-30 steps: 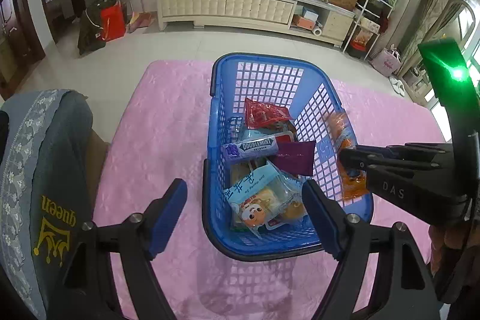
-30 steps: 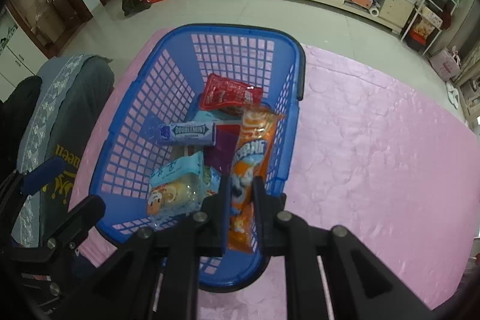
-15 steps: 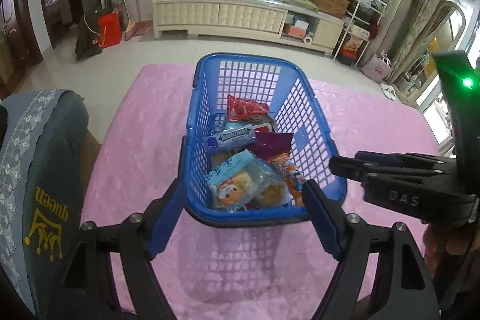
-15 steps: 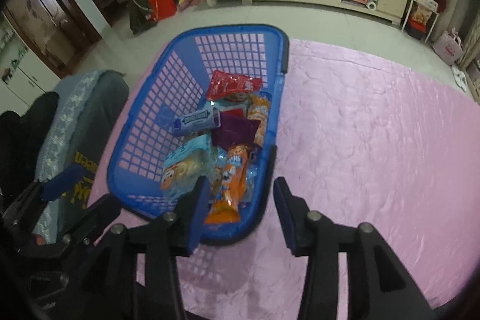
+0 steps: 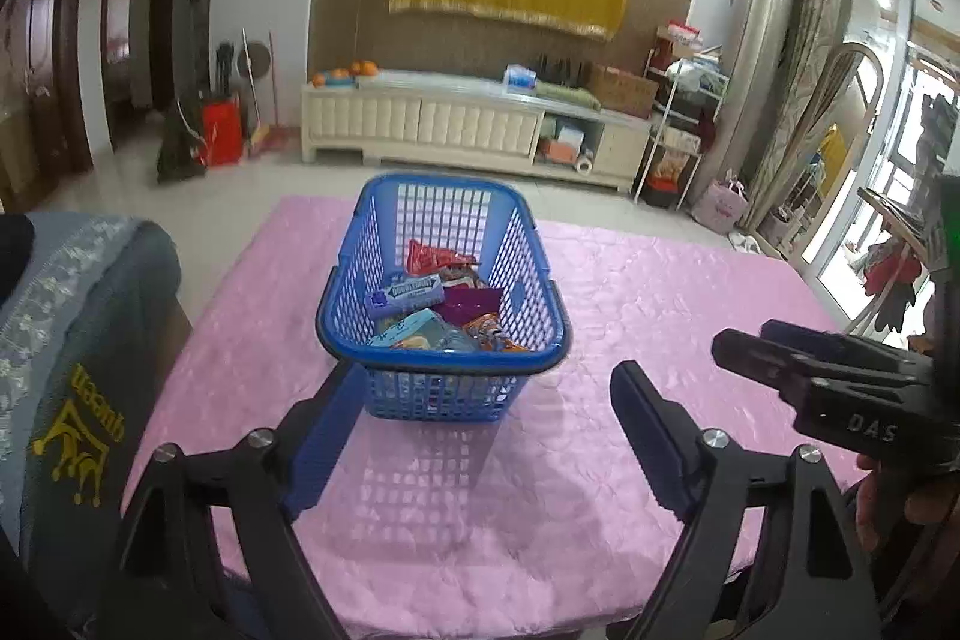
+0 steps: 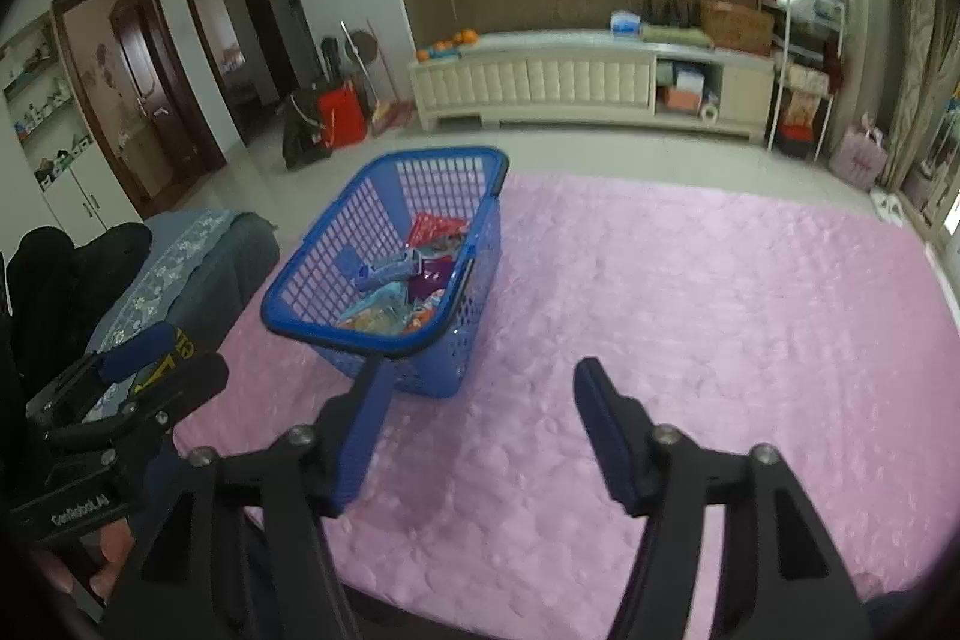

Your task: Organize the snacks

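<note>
Right tool (image 6: pixel 480 436) just opened, empty | left tool (image 5: pixel 480 436) apart | basket (image 5: pixel 441 370) rim hides snacks

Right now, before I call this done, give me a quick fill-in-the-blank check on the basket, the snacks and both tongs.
1. The snacks lie inside the ____ basket.
2. The basket stands on a ____ tablecloth.
3. The right tongs have just been opening, and between their jaws there is ____.
4. The DOUBLEMINT pack lies ____ the basket.

Missing words: blue; pink; nothing; inside
</note>
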Action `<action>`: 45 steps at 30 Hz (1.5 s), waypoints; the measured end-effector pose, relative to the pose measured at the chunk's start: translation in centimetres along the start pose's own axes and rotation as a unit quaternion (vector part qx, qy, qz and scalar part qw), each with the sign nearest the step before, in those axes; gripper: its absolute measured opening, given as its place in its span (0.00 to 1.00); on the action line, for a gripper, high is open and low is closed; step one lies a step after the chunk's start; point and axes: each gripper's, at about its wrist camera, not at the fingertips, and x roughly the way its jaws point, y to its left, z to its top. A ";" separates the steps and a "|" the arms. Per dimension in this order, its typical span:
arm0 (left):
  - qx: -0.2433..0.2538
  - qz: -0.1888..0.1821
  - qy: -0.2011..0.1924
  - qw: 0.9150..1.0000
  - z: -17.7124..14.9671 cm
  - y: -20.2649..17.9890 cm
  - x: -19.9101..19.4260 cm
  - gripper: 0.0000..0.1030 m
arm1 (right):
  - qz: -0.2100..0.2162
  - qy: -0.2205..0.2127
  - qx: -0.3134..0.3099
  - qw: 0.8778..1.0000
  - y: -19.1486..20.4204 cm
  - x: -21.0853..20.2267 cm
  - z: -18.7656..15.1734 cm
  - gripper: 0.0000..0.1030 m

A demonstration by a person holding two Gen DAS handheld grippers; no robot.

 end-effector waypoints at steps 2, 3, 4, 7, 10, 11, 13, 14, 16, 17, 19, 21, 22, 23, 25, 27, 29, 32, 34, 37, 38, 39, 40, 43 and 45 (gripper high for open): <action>0.004 0.003 -0.020 1.000 -0.8 -0.9 -1.5 0.95 | -0.003 -0.022 -0.002 1.000 -0.2 -1.8 -1.0 0.79; 0.006 0.004 -0.029 1.000 -1.3 -1.2 -2.2 1.00 | -0.008 -0.035 -0.002 0.999 -0.4 -2.8 -1.6 0.86; 0.009 0.005 -0.035 0.999 -1.7 -1.6 -2.8 1.00 | -0.012 -0.045 -0.004 0.999 -0.5 -3.5 -2.1 0.91; 0.024 0.000 -0.050 0.998 -3.0 -3.0 -4.4 1.00 | -0.026 -0.065 -0.010 0.997 -0.4 -5.4 -3.4 1.00; 0.054 0.018 -0.069 0.996 -3.9 -4.6 -6.0 1.00 | -0.041 -0.082 -0.014 0.996 0.0 -7.1 -5.0 1.00; 0.063 0.026 -0.075 0.995 -4.2 -5.1 -6.5 1.00 | -0.044 -0.085 -0.016 0.995 0.1 -7.5 -5.4 1.00; 0.070 0.031 -0.080 0.994 -4.8 -5.5 -7.1 1.00 | -0.051 -0.094 -0.020 0.994 0.5 -8.4 -6.1 1.00; 0.072 0.032 -0.082 0.994 -5.0 -5.7 -7.4 1.00 | -0.052 -0.098 -0.020 0.994 0.6 -8.8 -6.4 1.00; 0.073 0.032 -0.085 0.993 -5.4 -5.9 -7.8 1.00 | -0.062 -0.105 -0.024 0.992 0.9 -9.4 -6.8 1.00; 0.071 0.027 -0.085 0.993 -5.5 -5.8 -7.9 1.00 | -0.065 -0.108 -0.025 0.992 1.0 -9.6 -6.9 1.00; 0.065 0.022 -0.085 0.994 -5.6 -5.6 -8.4 1.00 | -0.064 -0.113 -0.023 0.991 1.1 -10.0 -7.2 1.00; 0.061 0.022 -0.087 0.994 -5.7 -5.5 -8.6 1.00 | -0.065 -0.118 -0.023 0.991 1.2 -10.4 -7.5 1.00; 0.061 0.022 -0.088 0.994 -5.6 -5.5 -8.6 1.00 | -0.067 -0.121 -0.025 0.990 1.4 -10.6 -7.6 1.00; 0.061 0.019 -0.088 0.994 -5.6 -5.4 -8.6 1.00 | -0.069 -0.122 -0.026 0.990 1.4 -10.9 -7.9 1.00; 0.059 0.015 -0.088 0.994 -5.6 -5.5 -8.9 1.00 | -0.072 -0.126 -0.025 0.989 1.5 -11.1 -8.2 1.00; 0.059 0.014 -0.091 0.994 -6.0 -5.7 -9.4 1.00 | -0.072 -0.127 -0.023 0.989 1.6 -11.4 -8.4 1.00; 0.062 0.013 -0.093 0.994 -6.1 -5.8 -9.5 1.00 | -0.072 -0.128 -0.019 0.989 1.6 -11.7 -8.7 1.00; 0.065 0.013 -0.094 0.993 -6.3 -5.8 -9.8 1.00 | -0.072 -0.133 -0.016 0.988 1.6 -12.2 -8.8 1.00; 0.064 0.012 -0.094 0.993 -6.4 -5.7 -9.9 1.00 | -0.073 -0.135 -0.015 0.988 1.7 -12.3 -8.8 1.00; 0.064 0.017 -0.095 0.993 -6.6 -5.7 -10.0 1.00 | -0.072 -0.135 -0.015 0.988 1.7 -12.4 -9.0 1.00; 0.065 0.020 -0.095 0.993 -6.6 -5.7 -10.0 1.00 | -0.070 -0.136 -0.015 0.988 1.9 -12.4 -9.1 1.00; 0.065 0.020 -0.095 0.993 -6.6 -5.6 -9.9 1.00 | -0.070 -0.137 -0.015 0.988 1.9 -12.5 -9.1 1.00; 0.065 0.021 -0.095 0.993 -6.6 -5.6 -9.8 1.00 | -0.069 -0.137 -0.016 0.988 2.1 -12.6 -9.3 1.00; 0.064 0.022 -0.096 0.993 -6.6 -5.6 -9.9 1.00 | -0.067 -0.138 -0.018 0.988 2.3 -12.7 -9.5 1.00; 0.065 0.022 -0.095 0.993 -6.6 -5.6 -9.9 1.00 | -0.067 -0.139 -0.018 0.988 2.3 -12.7 -9.6 1.00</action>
